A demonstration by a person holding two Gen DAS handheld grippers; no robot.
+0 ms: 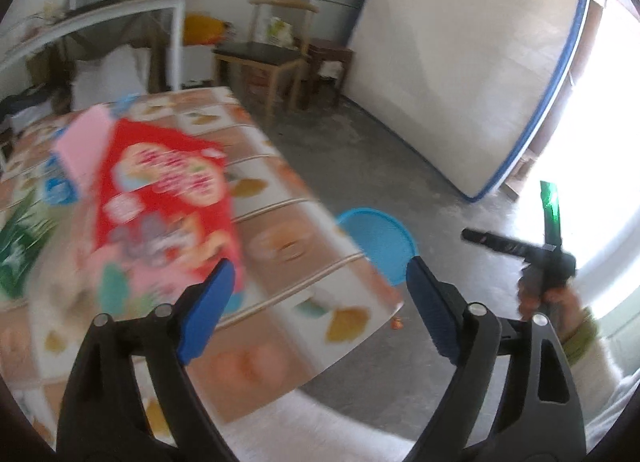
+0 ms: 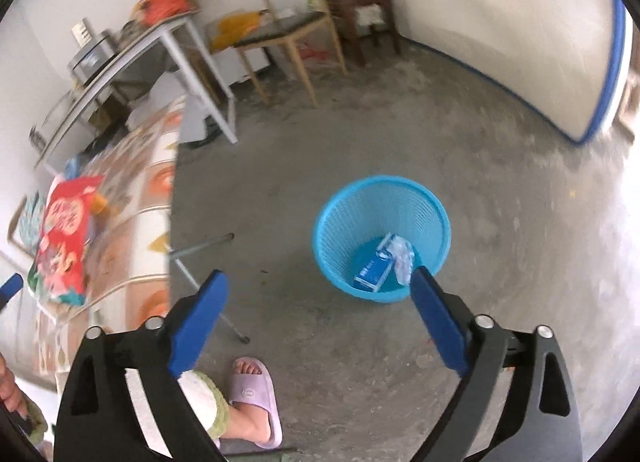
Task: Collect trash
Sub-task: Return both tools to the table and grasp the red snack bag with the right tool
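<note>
The blue basket (image 2: pixel 382 238) stands on the concrete floor at the centre right of the right wrist view, and inside it lie a small blue-and-white carton (image 2: pixel 373 271) and a crumpled clear wrapper (image 2: pixel 402 258) touching it. More trash waits on the patterned tabletop (image 1: pixel 288 238): a big red snack bag (image 1: pixel 168 202) fills the left half of the left wrist view, with a pink box (image 1: pixel 82 142) at its upper left and green packaging (image 1: pixel 20 250) at the far left edge, all blurred. The right gripper (image 2: pixel 320 290) hangs above the basket with its jaws wide and nothing between them; the left gripper (image 1: pixel 320 282) points at the table's near edge, jaws equally wide and empty. I'd judge one drop is done and the fetching step is in hand. The next move calls for swinging a gripper over the red bag and pinching an edge, since the bag looks slack and broad. A slippered foot (image 2: pixel 250 394) stands near the bottom.
</note>
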